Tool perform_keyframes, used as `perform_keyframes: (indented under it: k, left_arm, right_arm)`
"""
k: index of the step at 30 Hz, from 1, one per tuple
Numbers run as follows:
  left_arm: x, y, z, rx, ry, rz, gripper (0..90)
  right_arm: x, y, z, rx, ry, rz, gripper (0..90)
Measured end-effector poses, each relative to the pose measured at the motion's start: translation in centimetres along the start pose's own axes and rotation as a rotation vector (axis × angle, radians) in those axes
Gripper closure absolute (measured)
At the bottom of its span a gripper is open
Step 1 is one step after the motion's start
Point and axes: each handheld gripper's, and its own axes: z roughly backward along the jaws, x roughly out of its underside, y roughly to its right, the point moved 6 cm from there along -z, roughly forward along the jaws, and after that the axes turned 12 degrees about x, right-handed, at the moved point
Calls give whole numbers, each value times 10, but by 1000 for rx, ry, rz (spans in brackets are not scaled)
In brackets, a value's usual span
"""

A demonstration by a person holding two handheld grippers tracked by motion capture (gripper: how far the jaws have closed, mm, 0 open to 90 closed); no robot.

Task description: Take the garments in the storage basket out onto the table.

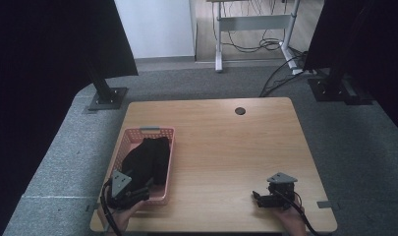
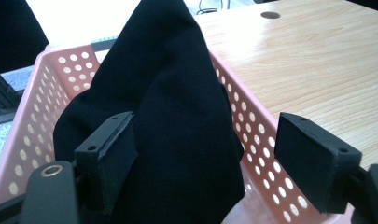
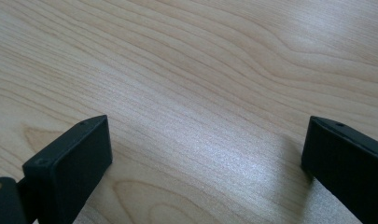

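A wooden desk (image 1: 221, 147) seen from above, with a person's two hands entering at its near edge, each holding a two-jaw gripper.

Nearest, at the near left corner, the left gripper (image 1: 137, 192) reaches into the near end of a pink perforated basket (image 1: 168, 167). In the left gripper view its jaws stand wide apart: one pad lies against the side of a heap of black cloth (image 2: 177, 121), the other is well clear of it, out over the basket's (image 2: 252, 140) wall on the desk side. Nothing is clamped yet.

At the near right corner, the right gripper (image 1: 266, 199) rests low over bare wood. In the right gripper view its jaws are spread wide with only desk (image 3: 200, 93) grain between them; it holds nothing.

The black cloth (image 1: 147, 158) is piled inside the basket, which sits along the desk's left edge, and its peak rises above the rim.

Farther off, a small round cable hole (image 1: 240, 111) sits near the far edge. Beyond the desk is grey carpet, and another desk's frame with loose cables.

The step in hand looks like taking hold of the cloth to lift it out of the basket. The next move likely calls for bringing the jaws around a fold and closing them firmly before lifting.

Count: one basket, one cloth heap (whether it is a single piece cannot be told), two grippers, one cable hole.
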Motion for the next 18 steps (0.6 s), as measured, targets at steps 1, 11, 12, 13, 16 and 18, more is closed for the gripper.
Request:
perform_keyframes:
  k: [1, 11, 12, 13, 16, 18]
  left_arm:
    - [0, 0, -1, -1, -2, 0, 212]
    - [5, -1, -7, 0, -16, -13, 209]
    - [6, -1, -8, -2, -18, -13, 209]
    - [6, -2, -8, -5, -18, -12, 209]
    - [7, -3, -9, -14, -23, -15, 209]
    - [8, -3, -9, -20, -29, -18, 209]
  right_arm:
    - [0, 0, 0, 0, 0, 0, 12]
    - [0, 0, 0, 0, 0, 0, 12]
    - [0, 0, 0, 0, 0, 0, 12]
    - [0, 0, 0, 0, 0, 0, 12]
    - [0, 0, 0, 0, 0, 0, 12]
    - [0, 0, 0, 0, 0, 0, 12]
